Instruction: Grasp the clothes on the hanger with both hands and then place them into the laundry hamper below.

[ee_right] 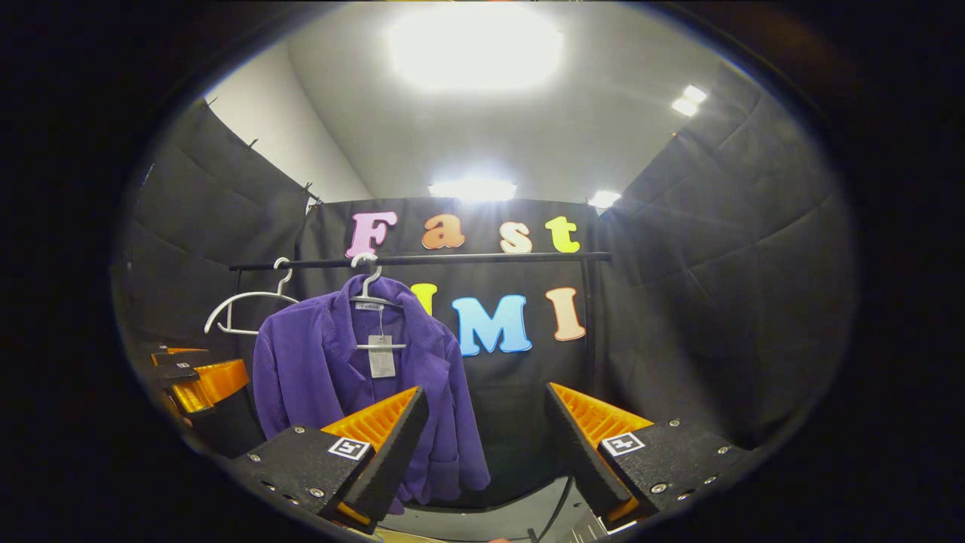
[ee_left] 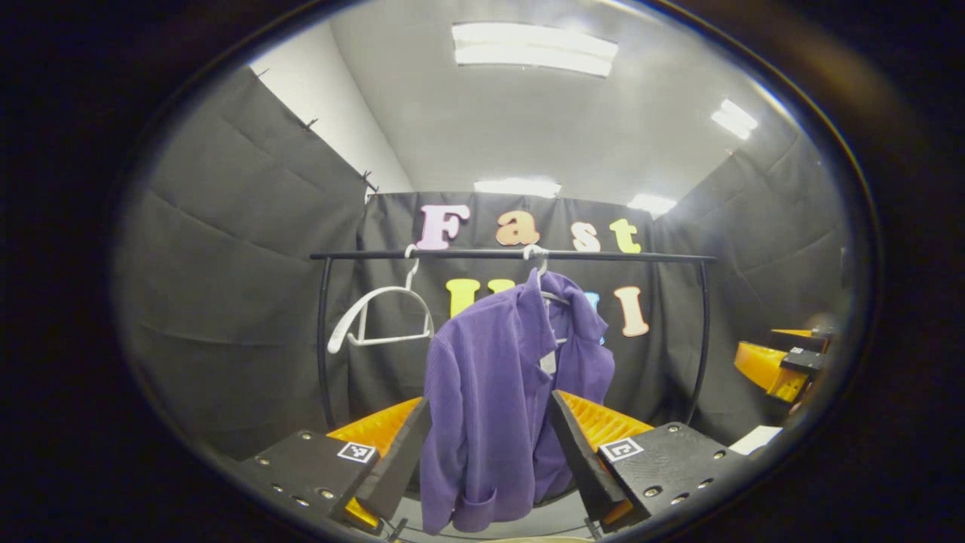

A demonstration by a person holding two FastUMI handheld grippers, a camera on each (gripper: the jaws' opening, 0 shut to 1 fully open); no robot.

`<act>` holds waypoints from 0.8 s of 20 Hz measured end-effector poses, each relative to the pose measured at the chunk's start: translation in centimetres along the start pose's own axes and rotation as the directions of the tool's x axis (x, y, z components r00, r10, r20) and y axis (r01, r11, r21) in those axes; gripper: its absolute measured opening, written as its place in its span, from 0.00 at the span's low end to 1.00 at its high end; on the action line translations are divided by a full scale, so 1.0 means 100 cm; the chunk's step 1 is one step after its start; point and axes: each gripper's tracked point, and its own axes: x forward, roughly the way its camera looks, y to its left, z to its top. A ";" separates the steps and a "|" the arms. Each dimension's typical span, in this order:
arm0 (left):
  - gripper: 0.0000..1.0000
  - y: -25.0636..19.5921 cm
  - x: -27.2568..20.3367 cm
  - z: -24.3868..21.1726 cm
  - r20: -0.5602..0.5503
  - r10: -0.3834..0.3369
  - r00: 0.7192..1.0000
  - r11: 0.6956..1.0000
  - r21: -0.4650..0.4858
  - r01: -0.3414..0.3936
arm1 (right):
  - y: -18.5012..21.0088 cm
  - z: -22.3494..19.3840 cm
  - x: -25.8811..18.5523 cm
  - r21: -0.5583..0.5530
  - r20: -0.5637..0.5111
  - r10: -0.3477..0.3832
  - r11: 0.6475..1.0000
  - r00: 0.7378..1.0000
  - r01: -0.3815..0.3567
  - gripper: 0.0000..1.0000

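Purple jacket (ee_left: 497, 392) on white hanger (ee_left: 544, 290) at rail (ee_left: 513, 256), twelve o'clock. Left hand-held gripper (ee_left: 488, 445) and right hand-held gripper (ee_right: 486, 434) both spread wide, holding nothing. Best taken at both shoulders, lifted clear of the hook before lowering.

Ribbed matt cloth jacket (ee_left: 497, 392) on a smooth plastic hanger (ee_right: 371, 290), under a matt rail (ee_left: 513, 255)

No readable text stands on the task's things. A pale hang tag (ee_right: 381, 360) dangles inside the purple jacket (ee_right: 332, 369), its print too small to read; a neck label (ee_right: 369, 305) above it is also illegible. Square coded markers (ee_left: 356, 452) sit on the gripper bodies, bearing patterns rather than words.
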 end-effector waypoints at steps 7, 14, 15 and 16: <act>0.91 -0.022 0.052 0.004 0.014 0.026 1.000 1.000 0.004 -0.026 | 0.003 -0.001 0.061 0.062 0.002 0.077 0.995 0.997 -0.077 0.95; 0.91 -0.035 0.111 -0.019 -0.032 0.073 0.997 0.996 0.045 -0.072 | 0.013 -0.011 0.124 0.077 -0.006 0.137 0.988 0.991 -0.136 0.95; 0.91 -0.034 0.118 -0.023 -0.041 0.083 0.996 0.995 0.055 -0.080 | 0.015 -0.013 0.132 0.080 -0.009 0.148 0.986 0.989 -0.147 0.95; 0.91 -0.033 0.124 -0.026 -0.046 0.095 0.994 0.994 0.065 -0.092 | 0.018 -0.016 0.140 0.084 -0.013 0.160 0.984 0.987 -0.158 0.95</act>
